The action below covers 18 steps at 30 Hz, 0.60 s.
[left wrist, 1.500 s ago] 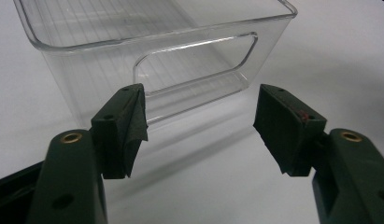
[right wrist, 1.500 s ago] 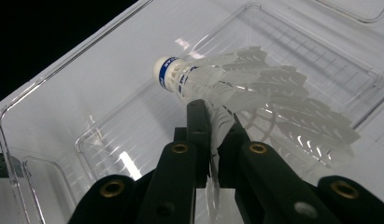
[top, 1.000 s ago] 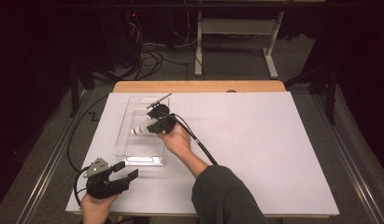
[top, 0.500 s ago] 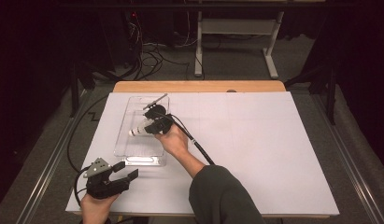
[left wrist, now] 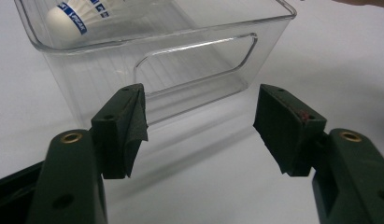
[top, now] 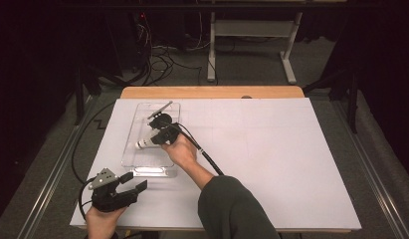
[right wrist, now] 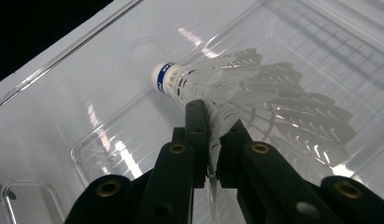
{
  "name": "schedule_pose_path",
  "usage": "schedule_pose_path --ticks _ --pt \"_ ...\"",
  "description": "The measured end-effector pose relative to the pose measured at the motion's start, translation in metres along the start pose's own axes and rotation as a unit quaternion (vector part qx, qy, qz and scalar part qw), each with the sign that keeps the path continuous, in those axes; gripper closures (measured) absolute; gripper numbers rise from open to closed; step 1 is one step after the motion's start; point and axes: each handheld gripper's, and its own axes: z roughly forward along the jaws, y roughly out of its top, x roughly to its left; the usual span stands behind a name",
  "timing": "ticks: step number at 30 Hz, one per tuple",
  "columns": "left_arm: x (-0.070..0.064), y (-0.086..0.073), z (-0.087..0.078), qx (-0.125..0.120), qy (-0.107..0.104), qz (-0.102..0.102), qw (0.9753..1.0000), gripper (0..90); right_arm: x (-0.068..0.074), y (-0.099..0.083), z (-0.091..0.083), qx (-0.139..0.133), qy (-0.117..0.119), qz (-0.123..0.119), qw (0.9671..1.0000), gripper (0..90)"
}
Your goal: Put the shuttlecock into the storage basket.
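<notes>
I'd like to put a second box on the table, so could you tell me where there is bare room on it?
The white table is bare right of the right gripper's cable, out to its right edge. The left part is crowded: the clear bin, the right gripper pinching the shuttlecock in it, and the open left gripper at the bin's near end.

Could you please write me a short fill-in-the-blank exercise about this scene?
1. The right tongs are shut on the feathers of a white ____.
2. The shuttlecock is held over a clear plastic ____.
3. The left tongs are ____, with nothing between the jaws.
4. The bin stands on a ____ sheet covering the table.

Missing words: shuttlecock; bin; open; white
</notes>
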Motion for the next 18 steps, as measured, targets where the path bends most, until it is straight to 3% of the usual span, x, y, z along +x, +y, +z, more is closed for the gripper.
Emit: schedule_pose_path --ticks 18 --pt "-0.0003 -0.0001 0.0003 0.0 0.0 0.0 1.0 35.0 0.0011 0.0007 0.0014 0.022 0.007 -0.005 0.9997 77.7"
